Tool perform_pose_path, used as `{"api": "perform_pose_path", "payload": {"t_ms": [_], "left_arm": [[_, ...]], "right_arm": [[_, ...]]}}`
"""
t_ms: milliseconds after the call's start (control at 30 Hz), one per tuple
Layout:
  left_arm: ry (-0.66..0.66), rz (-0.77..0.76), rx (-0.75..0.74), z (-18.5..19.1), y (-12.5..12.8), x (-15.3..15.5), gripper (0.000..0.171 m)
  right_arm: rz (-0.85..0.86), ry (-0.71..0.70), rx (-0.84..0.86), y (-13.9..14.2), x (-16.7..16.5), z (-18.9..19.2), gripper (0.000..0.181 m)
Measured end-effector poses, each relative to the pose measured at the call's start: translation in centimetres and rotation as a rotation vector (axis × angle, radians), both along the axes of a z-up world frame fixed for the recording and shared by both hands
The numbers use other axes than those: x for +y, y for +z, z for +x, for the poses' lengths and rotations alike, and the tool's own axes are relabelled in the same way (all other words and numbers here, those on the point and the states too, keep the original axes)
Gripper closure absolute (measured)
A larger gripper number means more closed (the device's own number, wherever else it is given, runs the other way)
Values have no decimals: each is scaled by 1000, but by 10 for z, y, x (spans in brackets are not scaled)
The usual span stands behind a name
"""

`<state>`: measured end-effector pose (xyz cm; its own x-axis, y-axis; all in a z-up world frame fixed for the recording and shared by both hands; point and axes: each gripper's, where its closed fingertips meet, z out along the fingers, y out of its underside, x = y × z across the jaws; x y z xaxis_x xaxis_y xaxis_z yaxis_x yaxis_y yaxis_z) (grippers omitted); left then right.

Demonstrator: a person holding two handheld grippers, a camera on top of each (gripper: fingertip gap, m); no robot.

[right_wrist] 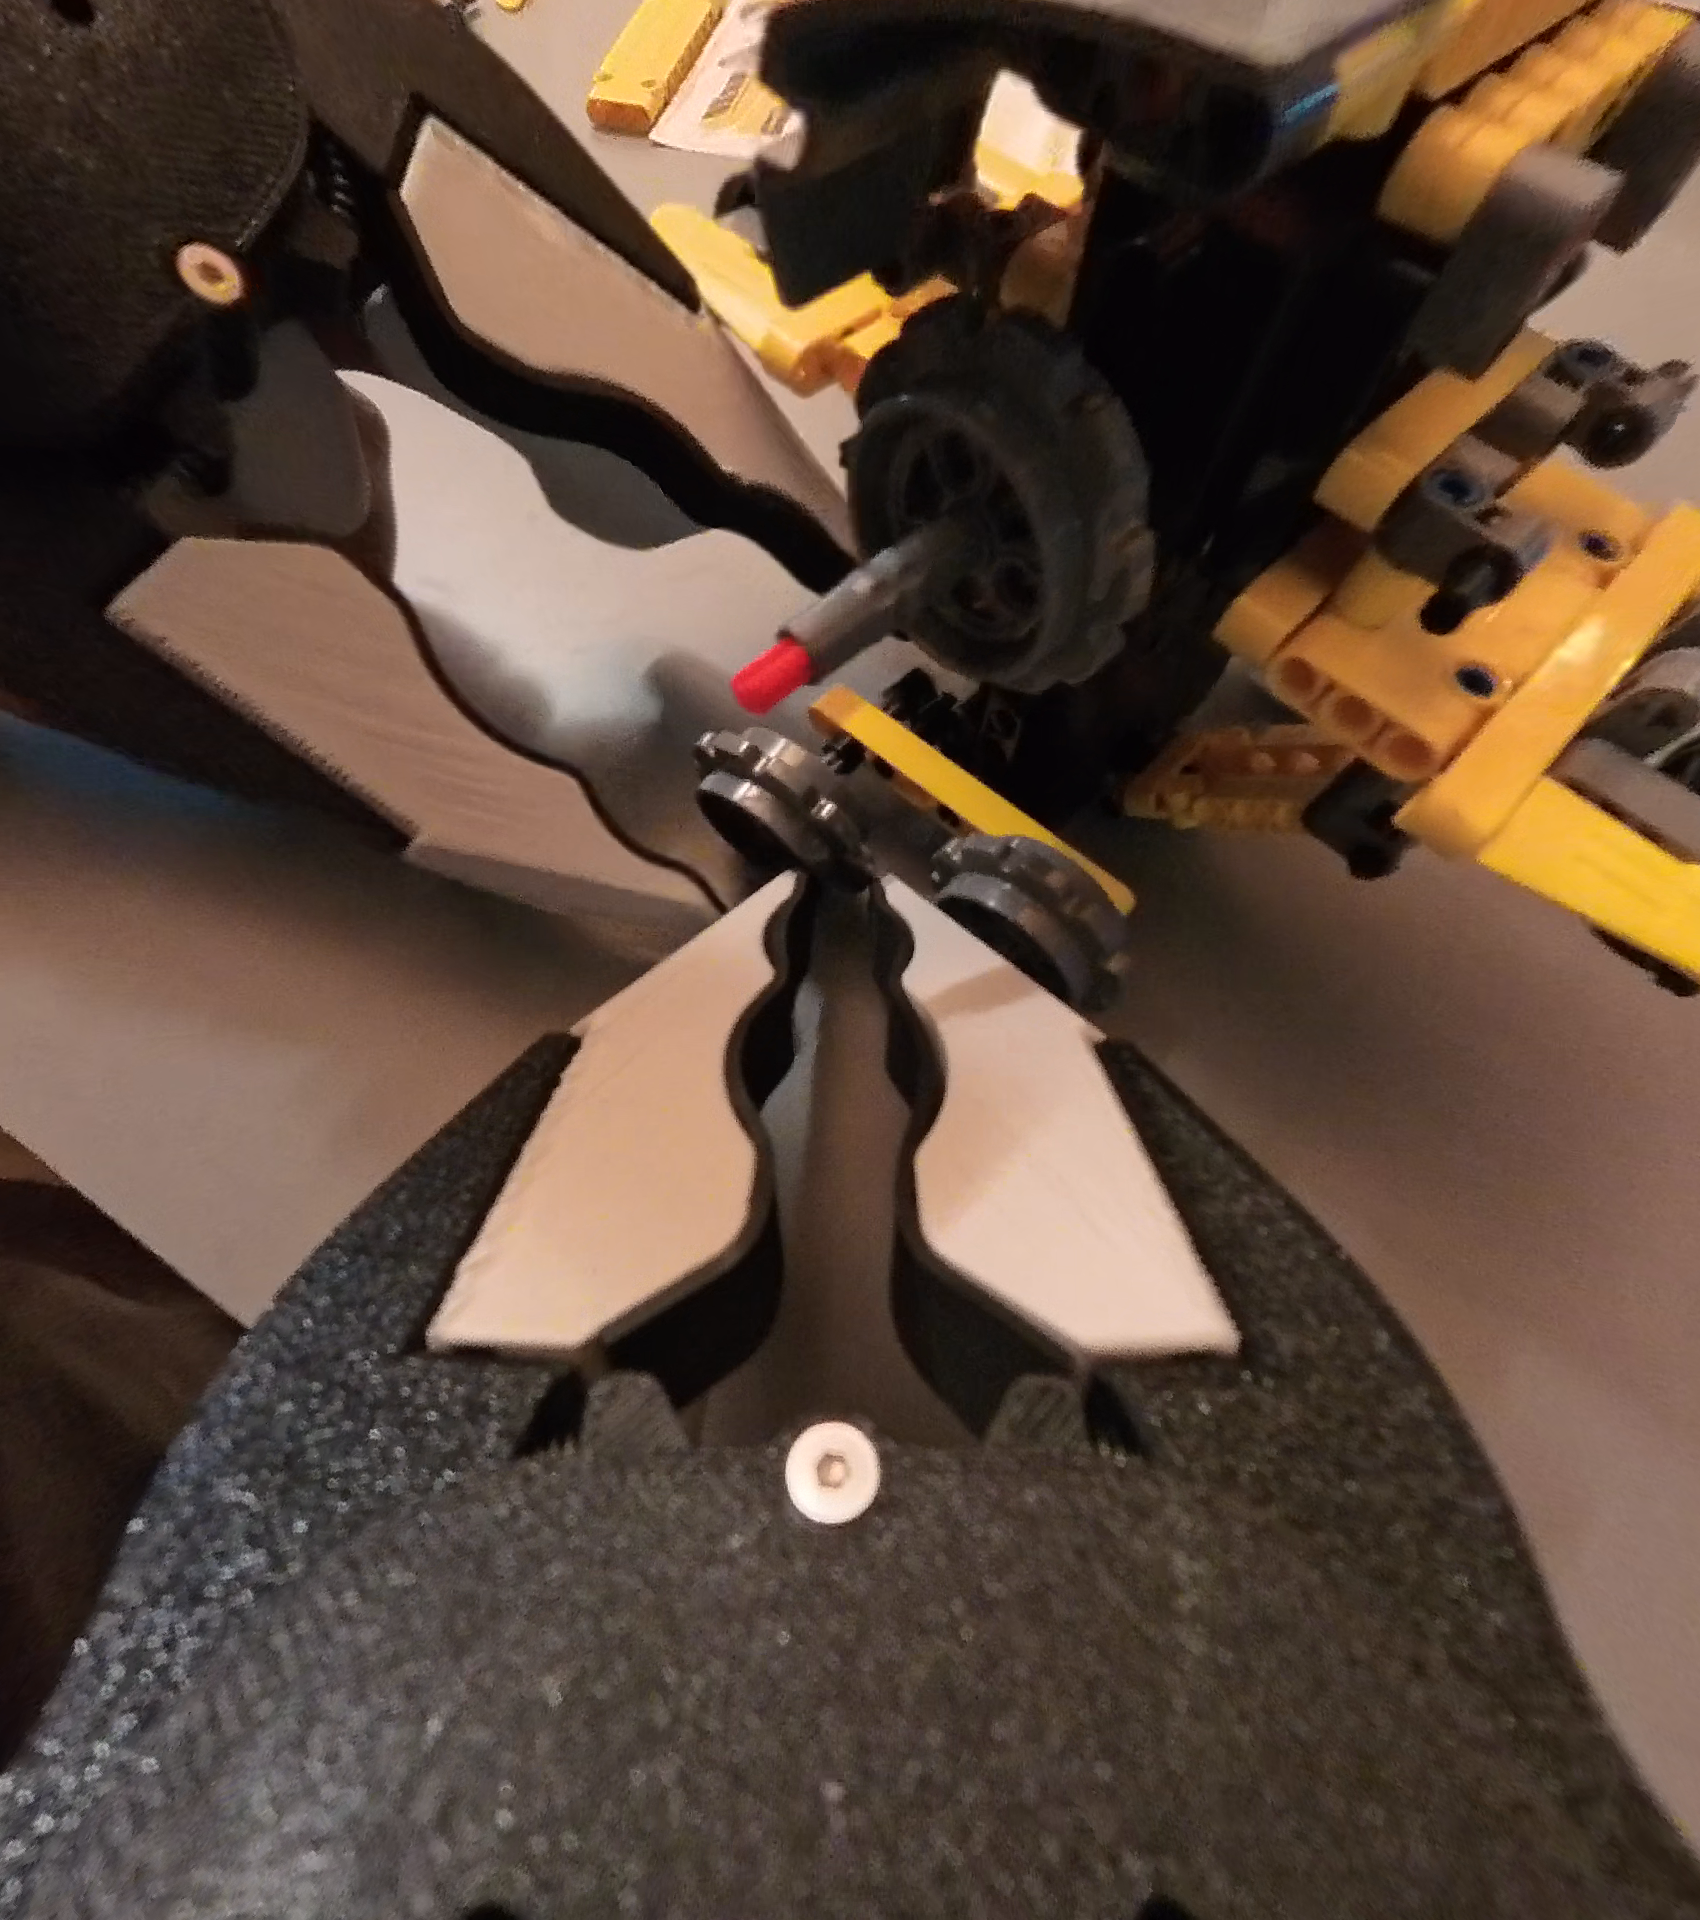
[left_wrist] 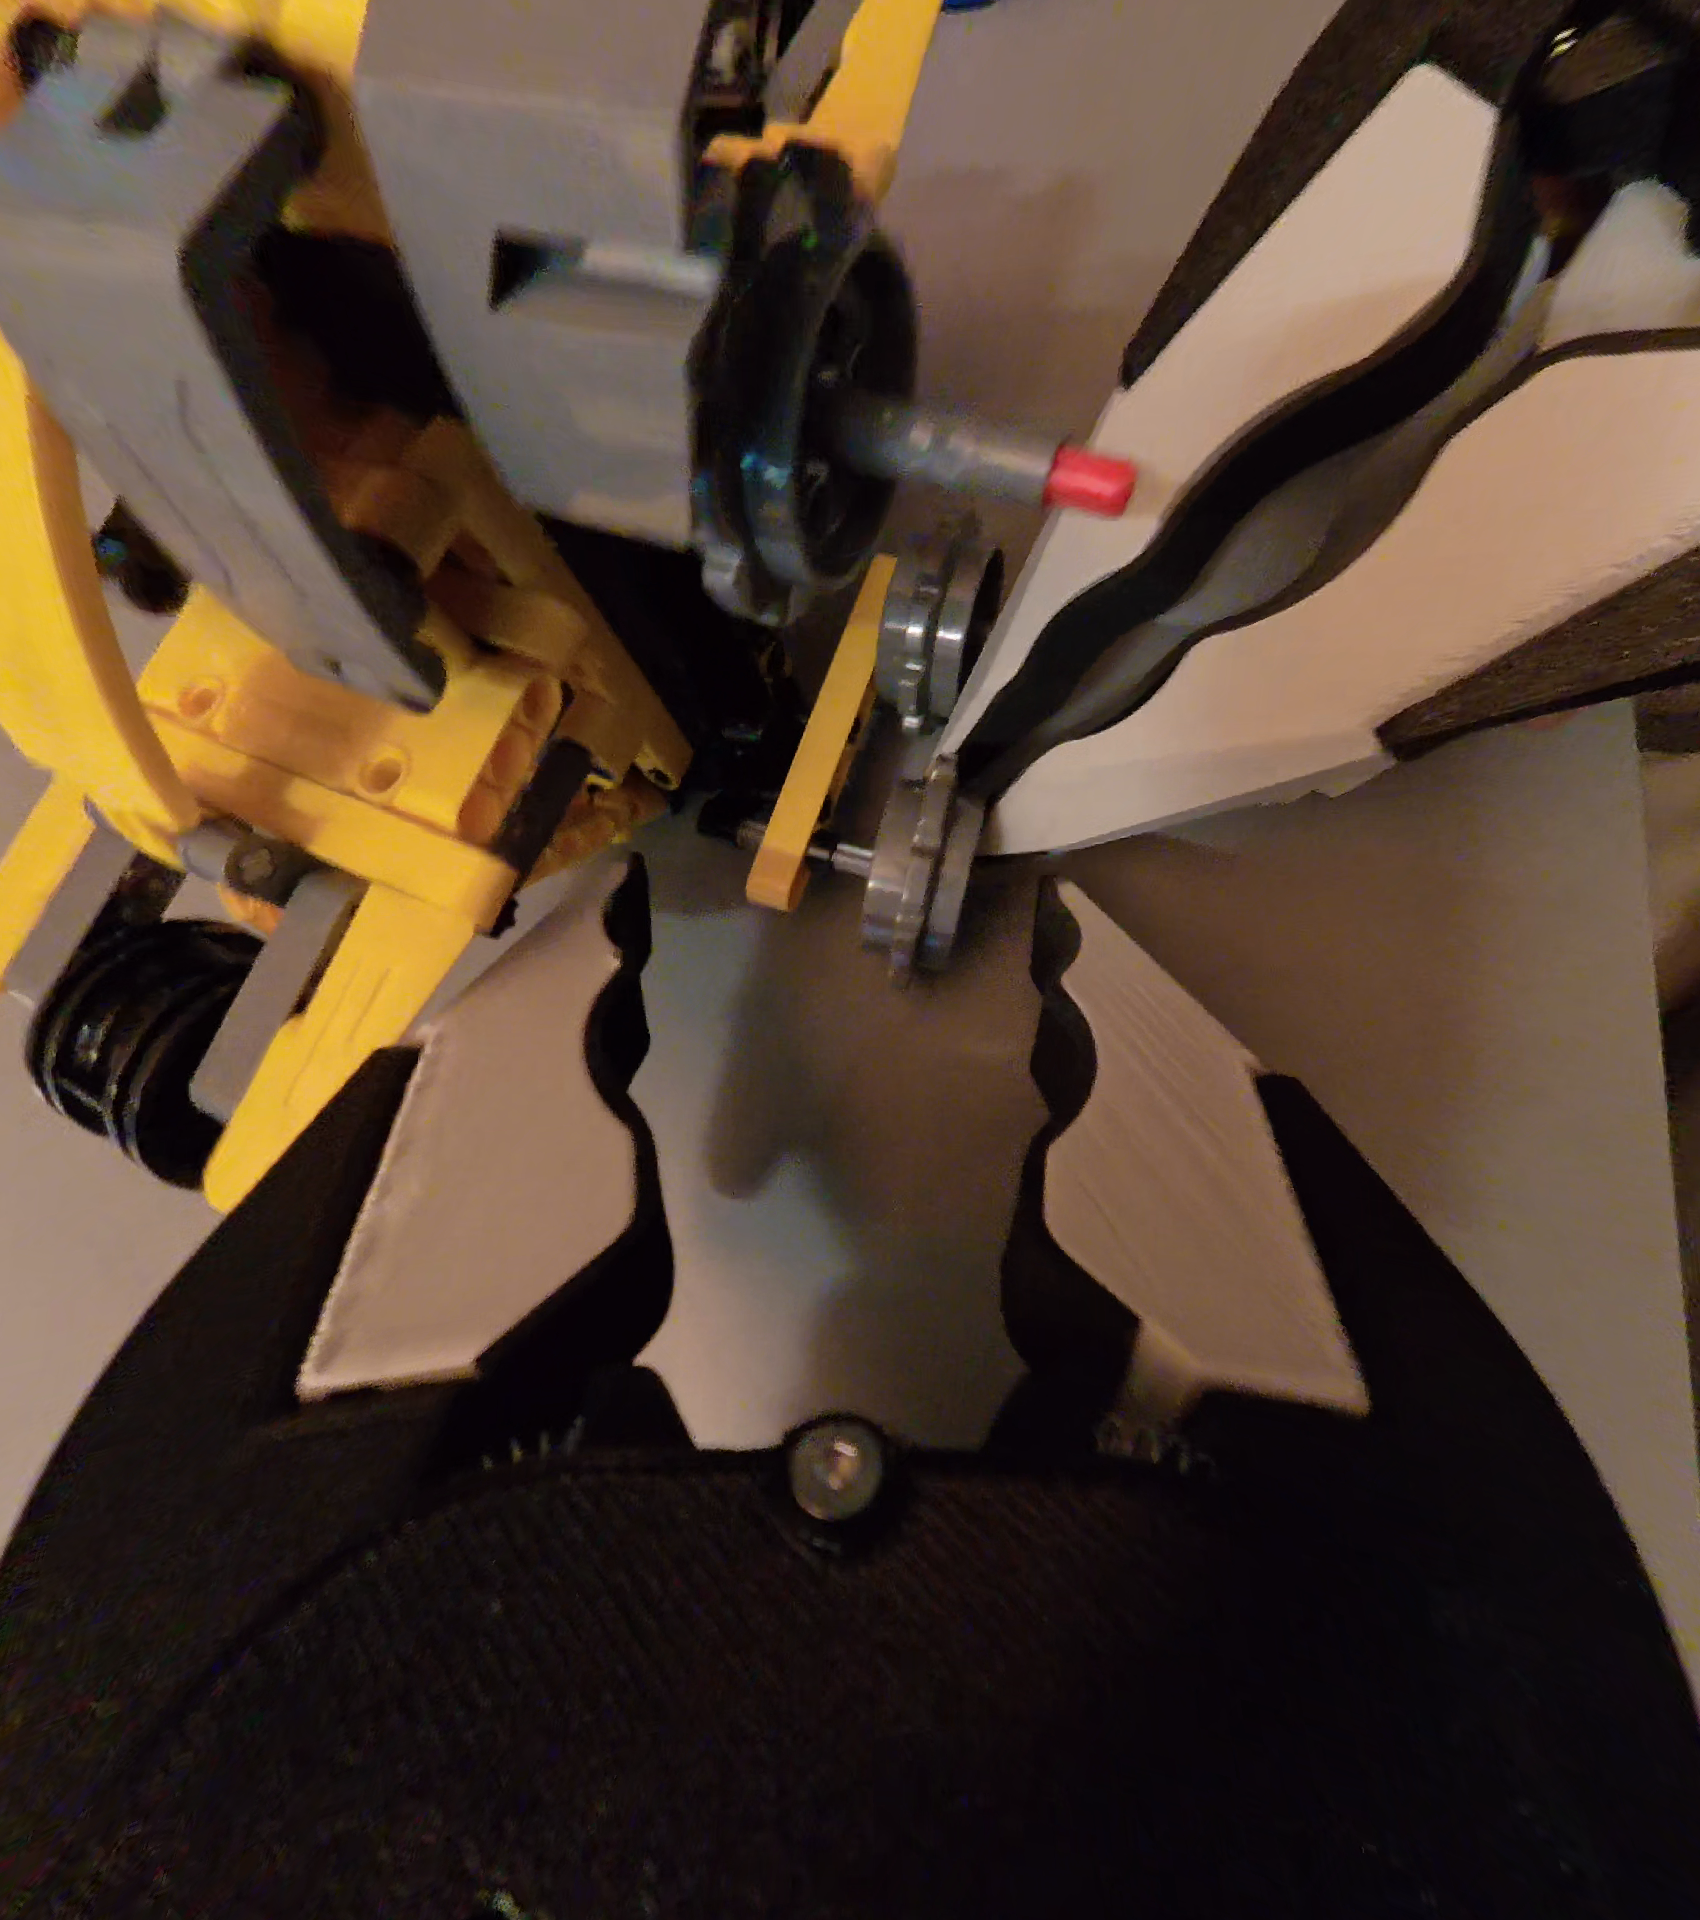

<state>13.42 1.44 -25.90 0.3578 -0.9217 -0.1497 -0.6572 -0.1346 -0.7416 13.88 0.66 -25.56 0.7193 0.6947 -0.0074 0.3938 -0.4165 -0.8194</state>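
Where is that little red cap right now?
The red cap tips the grey axle poking from the black wheel, just above the two grey gear wheels, between both claws.

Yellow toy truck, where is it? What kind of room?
Probably a hobby or work table indoors. The yellow brick-built vehicle stands on a plain grey tabletop, with loose yellow pieces and a printed leaflet behind it.

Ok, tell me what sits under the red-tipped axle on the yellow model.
Under the red-tipped axle sit two grey toothed discs on a yellow beam. The right hand-held gripper touches one disc; whether it grips it is hidden.
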Motion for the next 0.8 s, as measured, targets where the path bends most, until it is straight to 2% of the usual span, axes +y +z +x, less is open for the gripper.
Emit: {"api": "perform_pose_path", "payload": {"t_ms": [167, 300, 467, 533, 633, 800], "left_arm": [[-79, 3, 32, 8, -1, -2, 99], [-110, 26, 37, 8, -1, 1, 113], [-131, 43, 53, 6, 0, 3, 119], [-150, 32, 56, 6, -1, 1, 114], [-210, -21, 51, 7, -3, -8, 93], [-242, -15, 65, 5, -3, -9, 91]], "right_arm": [[2, -9, -2, 0, 1, 1, 171], [3, -16, -2, 0, 2, 2, 171], [-18, -14, 25, 0, 2, 2, 172], [-29, -15, 41, 0, 2, 3, 172], [-34, -23, 42, 0, 3, 3, 172], [-40, -22, 46, 0, 3, 3, 172]]}}
